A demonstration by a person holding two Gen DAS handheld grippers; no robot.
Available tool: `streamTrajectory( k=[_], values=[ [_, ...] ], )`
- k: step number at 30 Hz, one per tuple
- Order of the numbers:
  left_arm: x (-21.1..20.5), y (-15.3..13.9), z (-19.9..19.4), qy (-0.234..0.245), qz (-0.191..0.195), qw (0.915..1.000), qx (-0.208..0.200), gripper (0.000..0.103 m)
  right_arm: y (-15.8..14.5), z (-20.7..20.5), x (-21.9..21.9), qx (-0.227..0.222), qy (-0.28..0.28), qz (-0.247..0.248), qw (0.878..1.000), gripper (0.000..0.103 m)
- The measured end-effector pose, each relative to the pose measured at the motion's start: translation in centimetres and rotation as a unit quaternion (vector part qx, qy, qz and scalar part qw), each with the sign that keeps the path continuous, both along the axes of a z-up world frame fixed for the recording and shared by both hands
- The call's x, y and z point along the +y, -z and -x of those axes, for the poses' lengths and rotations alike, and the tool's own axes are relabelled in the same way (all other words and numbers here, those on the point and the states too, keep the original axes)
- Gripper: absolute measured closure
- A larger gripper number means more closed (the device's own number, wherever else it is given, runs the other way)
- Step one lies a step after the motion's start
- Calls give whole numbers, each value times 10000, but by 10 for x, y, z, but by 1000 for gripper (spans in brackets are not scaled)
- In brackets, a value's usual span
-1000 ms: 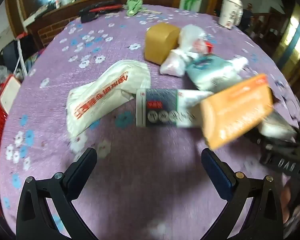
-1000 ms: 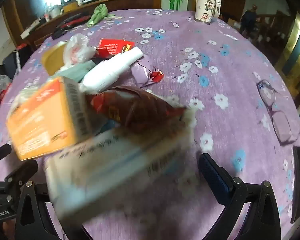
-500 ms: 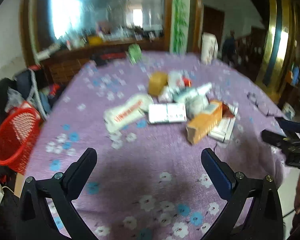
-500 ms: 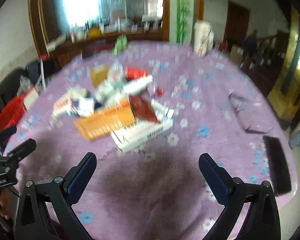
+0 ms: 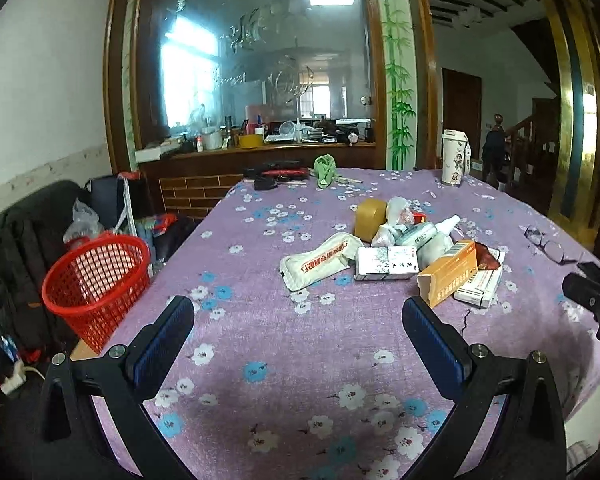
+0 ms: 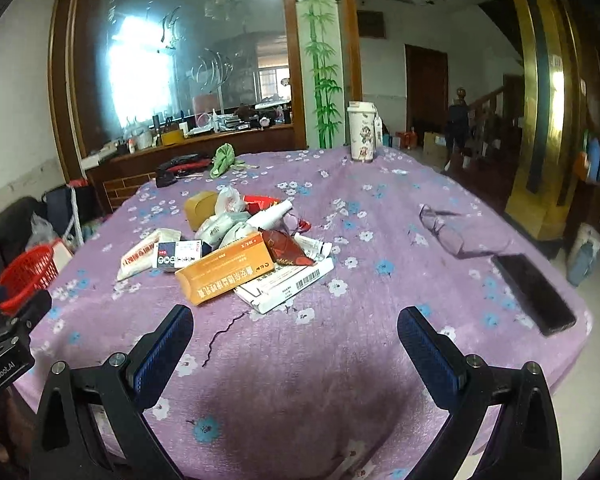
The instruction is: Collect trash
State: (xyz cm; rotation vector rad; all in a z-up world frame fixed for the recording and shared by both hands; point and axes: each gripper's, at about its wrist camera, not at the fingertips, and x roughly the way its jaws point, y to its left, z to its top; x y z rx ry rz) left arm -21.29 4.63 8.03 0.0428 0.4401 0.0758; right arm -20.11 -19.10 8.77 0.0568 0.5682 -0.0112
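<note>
Both claws hang spread wide with nothing between their blue-padded fingers: the left claw (image 5: 298, 326) and the right claw (image 6: 294, 330) each sit above the near edge of the surface (image 5: 284, 360), which wears a purple cloth with a flower print.

The trash lies in one heap at the middle of the surface, and the orange box (image 6: 225, 273) serves as the landmark. It rests tilted on a white barcode box (image 6: 286, 288). Touching its far side is a dark red wrapper (image 6: 286, 250). Left of it are a small white and dark box (image 6: 177, 255) and a white packet with red print (image 5: 320, 260). Behind it are a white tube (image 6: 270, 213), crumpled plastic bags (image 6: 230, 200) and a tan block (image 6: 200, 204).

Well left of the orange box, off the surface's edge, stands a red mesh basket (image 5: 96, 280). To its right lie eyeglasses (image 6: 442, 226) and a black phone (image 6: 534, 292). Far behind it stands a white cup (image 6: 361, 130).
</note>
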Motion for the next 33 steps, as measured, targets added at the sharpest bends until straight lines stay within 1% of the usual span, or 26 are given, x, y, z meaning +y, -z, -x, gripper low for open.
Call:
streamTrajectory(
  k=[2, 5, 9, 16, 33],
  values=[
    [-4, 1, 0, 22, -83, 10000, -21, 0, -1, 1, 8, -50, -18, 274, 9996, 0],
    [-7, 3, 0, 86, -159, 9998, 39, 0, 1, -1, 13, 36, -119, 317, 9994, 0],
    [-7, 4, -2, 113, -108, 9998, 107, 0, 9, -4, 18, 180, -164, 516, 9984, 0],
    [-3, 7, -6, 86, -44, 9997, 204, 0, 11, -5, 17, 230, -161, 493, 9984, 0],
    [-7, 11, -9, 166, -108, 9992, 339, 0, 19, -13, 20, 482, -216, 449, 9976, 0]
  ],
)
